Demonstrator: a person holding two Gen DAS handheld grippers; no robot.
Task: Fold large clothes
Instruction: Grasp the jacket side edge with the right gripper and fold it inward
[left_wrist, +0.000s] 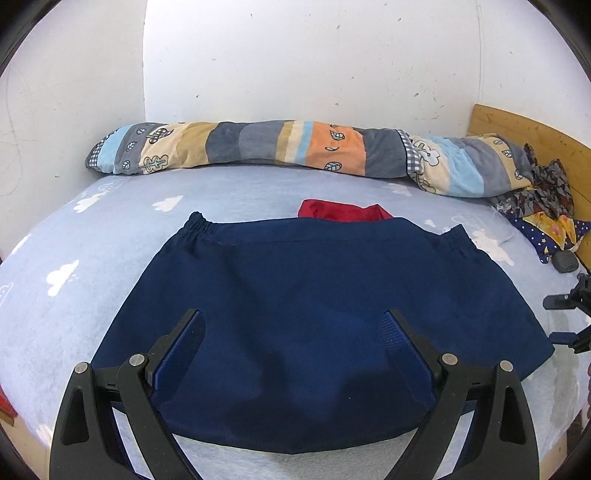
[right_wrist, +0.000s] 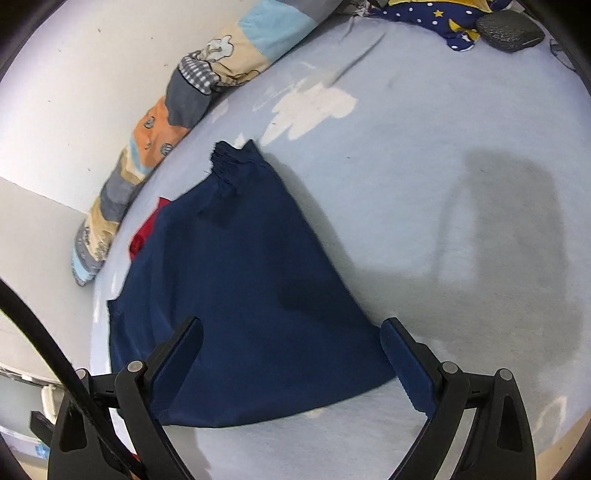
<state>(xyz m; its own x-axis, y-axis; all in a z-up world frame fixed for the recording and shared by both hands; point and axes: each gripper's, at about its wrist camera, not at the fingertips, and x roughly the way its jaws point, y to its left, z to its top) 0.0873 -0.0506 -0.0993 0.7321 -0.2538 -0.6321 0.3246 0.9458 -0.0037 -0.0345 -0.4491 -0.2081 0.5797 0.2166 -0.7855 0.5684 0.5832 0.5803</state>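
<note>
Bedding in pale blue (left_wrist: 258, 188) is carrying the navy garment (left_wrist: 314, 314), which is lying flat in the middle of the bed. The left gripper (left_wrist: 293, 325) is hovering wide apart above its near hem, gripping nothing. The right gripper (right_wrist: 291, 332) is hanging equally wide over the garment's right corner. A red cloth (left_wrist: 340, 210) is peeking out behind.

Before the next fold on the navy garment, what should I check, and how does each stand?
1. Left gripper open, holding nothing: ok.
2. Right gripper open, holding nothing: ok.
3. Navy garment lies flat on the bed sheet: ok.
4. Gathered waistband at the far edge: ok.
5. Red cloth clear of the garment: not ok, partly tucked under its far edge.
6. Near hem free of creases: cannot tell.
</note>
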